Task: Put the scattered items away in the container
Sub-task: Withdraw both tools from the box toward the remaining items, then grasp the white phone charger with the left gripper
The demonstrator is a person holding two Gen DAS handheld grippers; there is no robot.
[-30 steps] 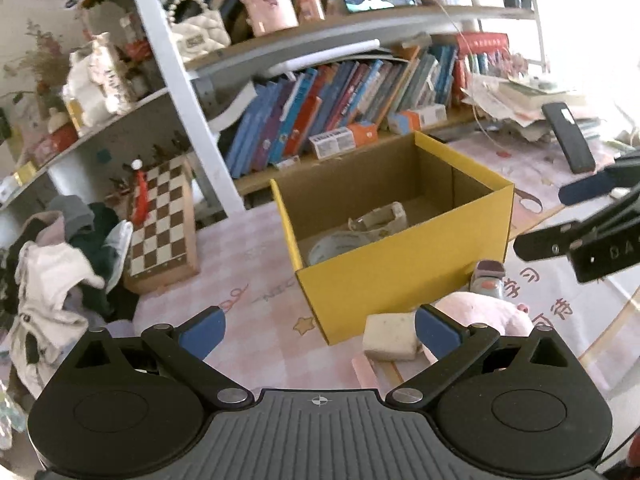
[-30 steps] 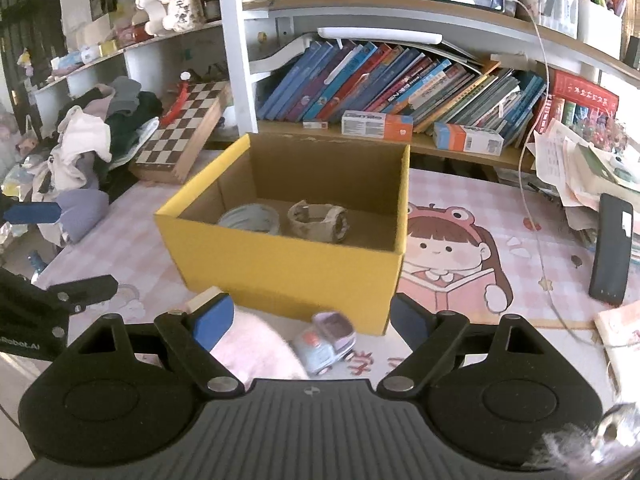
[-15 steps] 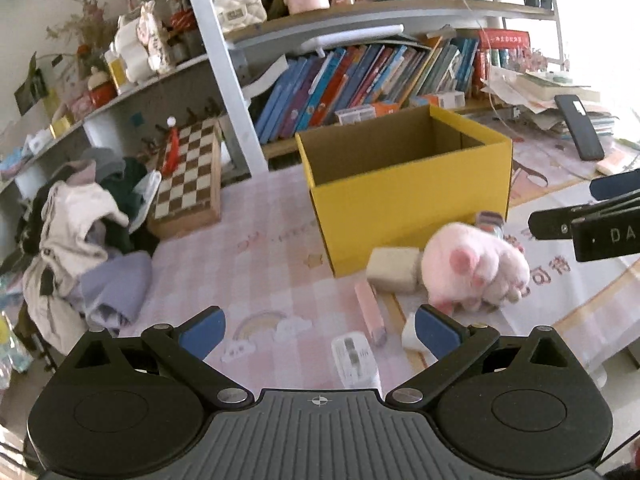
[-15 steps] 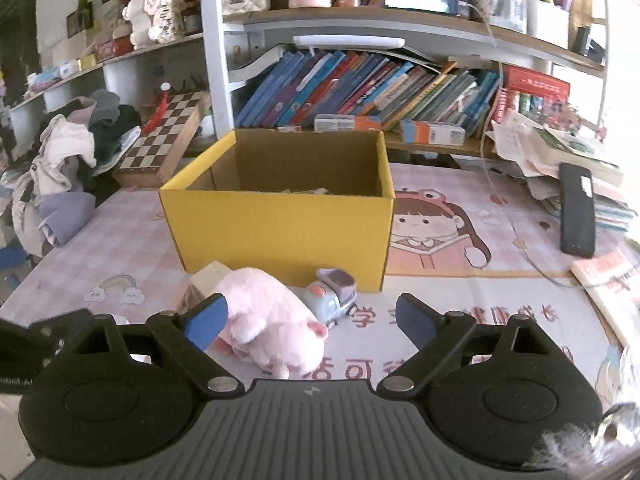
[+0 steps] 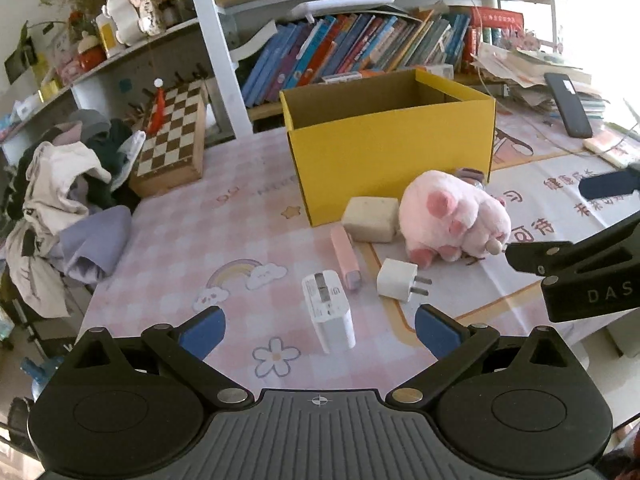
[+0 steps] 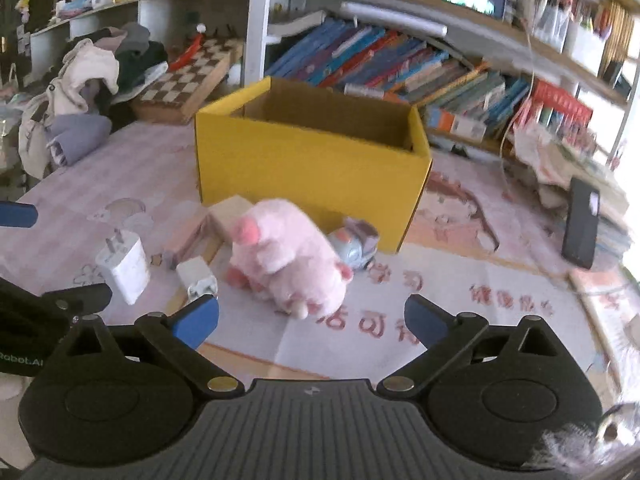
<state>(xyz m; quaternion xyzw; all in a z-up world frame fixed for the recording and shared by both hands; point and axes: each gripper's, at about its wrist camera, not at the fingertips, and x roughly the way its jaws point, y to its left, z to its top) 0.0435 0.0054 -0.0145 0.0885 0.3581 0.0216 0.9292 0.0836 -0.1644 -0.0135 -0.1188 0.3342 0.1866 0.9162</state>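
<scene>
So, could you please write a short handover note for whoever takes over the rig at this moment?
Left gripper: open, empty, over the long white charger.
Right gripper: jaws just opened wide, empty, facing the pink plush.
Still on the mat before the yellow box: plush, beige block, pink stick, white plug, toy car.
Box contents hidden from here.
Left: all five loose items and the charger.

A: Place type?
B: Home, a child's study or bedroom. Crowded bookshelf (image 5: 360,48) behind the yellow box (image 5: 392,152), cartoon table mat (image 5: 224,240) under it.
A: Anything else?
B: Clothes pile (image 5: 68,184) and chessboard (image 5: 172,136) left of the box.
</scene>
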